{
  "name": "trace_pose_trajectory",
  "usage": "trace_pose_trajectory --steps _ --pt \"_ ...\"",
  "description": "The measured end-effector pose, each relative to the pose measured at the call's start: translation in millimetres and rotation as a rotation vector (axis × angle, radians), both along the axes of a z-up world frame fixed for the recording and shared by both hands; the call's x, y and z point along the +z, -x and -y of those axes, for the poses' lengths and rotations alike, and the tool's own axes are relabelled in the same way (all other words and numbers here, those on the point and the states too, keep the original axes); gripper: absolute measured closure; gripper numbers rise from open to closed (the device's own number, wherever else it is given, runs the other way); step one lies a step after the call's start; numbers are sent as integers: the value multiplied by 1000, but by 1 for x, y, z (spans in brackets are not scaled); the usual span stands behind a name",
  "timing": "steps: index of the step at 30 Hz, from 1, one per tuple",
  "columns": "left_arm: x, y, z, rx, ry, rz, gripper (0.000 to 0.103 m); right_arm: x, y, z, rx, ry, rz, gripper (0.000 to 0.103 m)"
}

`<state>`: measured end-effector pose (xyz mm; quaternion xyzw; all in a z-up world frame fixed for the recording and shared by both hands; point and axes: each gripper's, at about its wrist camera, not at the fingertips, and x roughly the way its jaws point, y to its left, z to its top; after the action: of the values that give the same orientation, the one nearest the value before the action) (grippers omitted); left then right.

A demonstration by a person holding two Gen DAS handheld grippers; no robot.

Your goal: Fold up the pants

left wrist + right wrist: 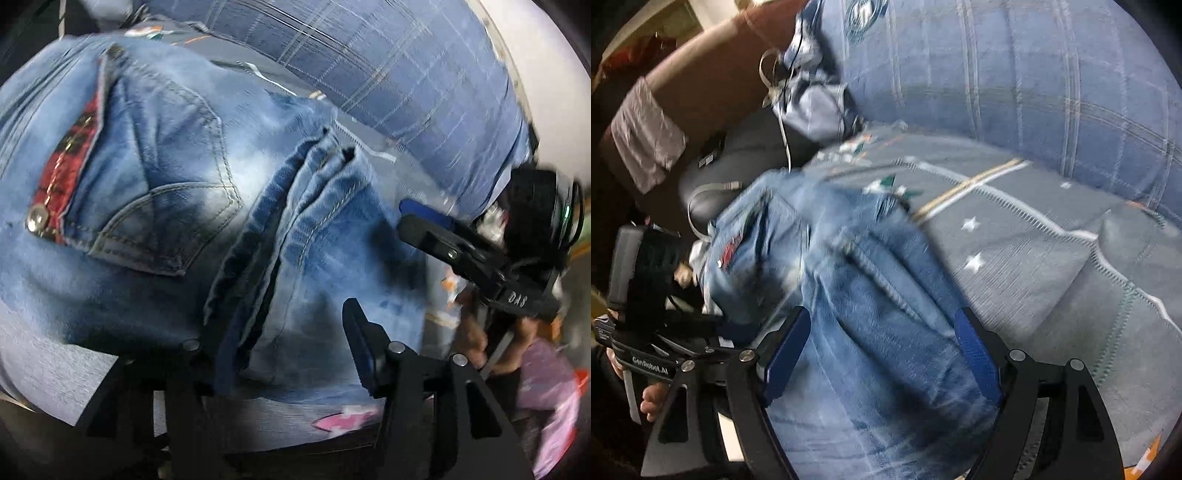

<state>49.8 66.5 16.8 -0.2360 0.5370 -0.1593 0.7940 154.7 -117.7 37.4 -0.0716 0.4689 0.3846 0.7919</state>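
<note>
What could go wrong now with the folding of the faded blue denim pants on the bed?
The right gripper stands open over the faded blue denim pants, so the bundled folds may slump apart. The left gripper straddles a thick hem ridge; closing there could catch only some layers and drag the fold crooked.

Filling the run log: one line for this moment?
stage: folding | jeans: bunched on star-print bedcover | left hand-held gripper: open | right hand-held gripper: open, straddling denim
</note>
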Motion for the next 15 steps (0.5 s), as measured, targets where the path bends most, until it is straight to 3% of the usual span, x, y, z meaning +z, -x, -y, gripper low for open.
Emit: trace_pose_trajectory --steps 5,7,8,10,13,15 --pt "0 1 8 -36 -64 36 47 -17 -5 -5 -4 131 11 22" --pt "-1 -1 10 -41 -73 35 50 -29 -9 -6 -17 195 -3 32" --pt "-2 -2 11 -42 -91 35 54 -32 -9 -8 -12 214 12 35" --pt "-3 -5 13 -27 -127 31 75 -29 -1 -11 11 259 72 54" --pt "-3 -7 10 -28 -128 22 91 -26 2 -7 5 276 85 69" --pt "5 -4 12 -36 -100 50 95 -25 1 -2 -11 273 74 74"
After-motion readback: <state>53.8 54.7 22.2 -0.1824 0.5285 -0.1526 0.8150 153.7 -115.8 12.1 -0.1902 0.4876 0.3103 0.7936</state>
